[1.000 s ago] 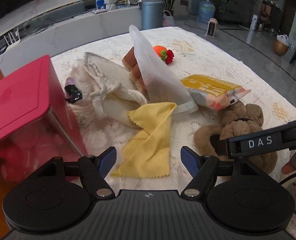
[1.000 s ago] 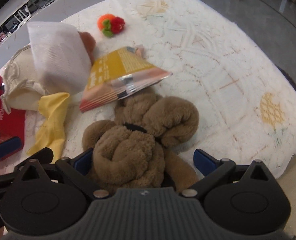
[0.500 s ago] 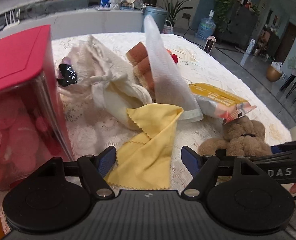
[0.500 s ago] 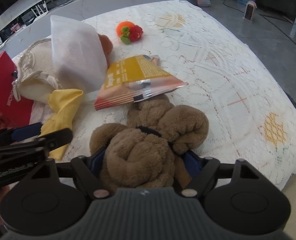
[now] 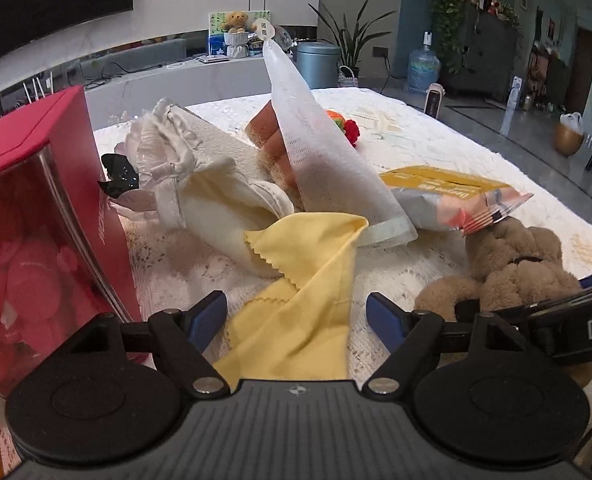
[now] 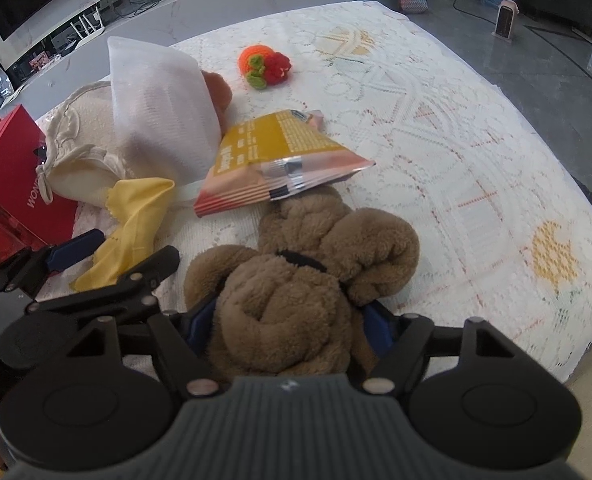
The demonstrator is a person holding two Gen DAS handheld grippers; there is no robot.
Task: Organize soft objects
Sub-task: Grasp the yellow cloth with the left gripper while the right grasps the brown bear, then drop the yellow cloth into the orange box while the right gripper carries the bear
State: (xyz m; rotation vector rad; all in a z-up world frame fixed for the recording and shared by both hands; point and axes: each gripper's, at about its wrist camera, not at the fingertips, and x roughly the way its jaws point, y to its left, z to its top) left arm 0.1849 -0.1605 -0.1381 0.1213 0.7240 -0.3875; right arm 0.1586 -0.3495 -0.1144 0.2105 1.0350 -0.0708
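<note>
A brown plush bear (image 6: 304,276) lies on the lace tablecloth (image 6: 436,128); it also shows in the left wrist view (image 5: 512,272). My right gripper (image 6: 291,326) is shut on the bear's body. A yellow cloth (image 5: 304,280) lies between the fingers of my left gripper (image 5: 296,316), which is open just above it. The cloth also shows in the right wrist view (image 6: 131,220), with the left gripper (image 6: 107,258) over it. A white mesh bag (image 5: 328,160) stands over a brown soft item (image 5: 271,140). A cream drawstring pouch (image 5: 203,188) lies beside it.
A red box (image 5: 35,208) with a clear front stands at the left, close to my left gripper. A yellow snack packet (image 6: 271,160) rests against the bear's head. An orange and red knitted toy (image 6: 263,64) lies farther back. The table's edge runs at the right.
My right gripper has closed on the brown bear, which was between open fingers a second ago. My left gripper has tilted up and moved closer over the yellow cloth, still open.
</note>
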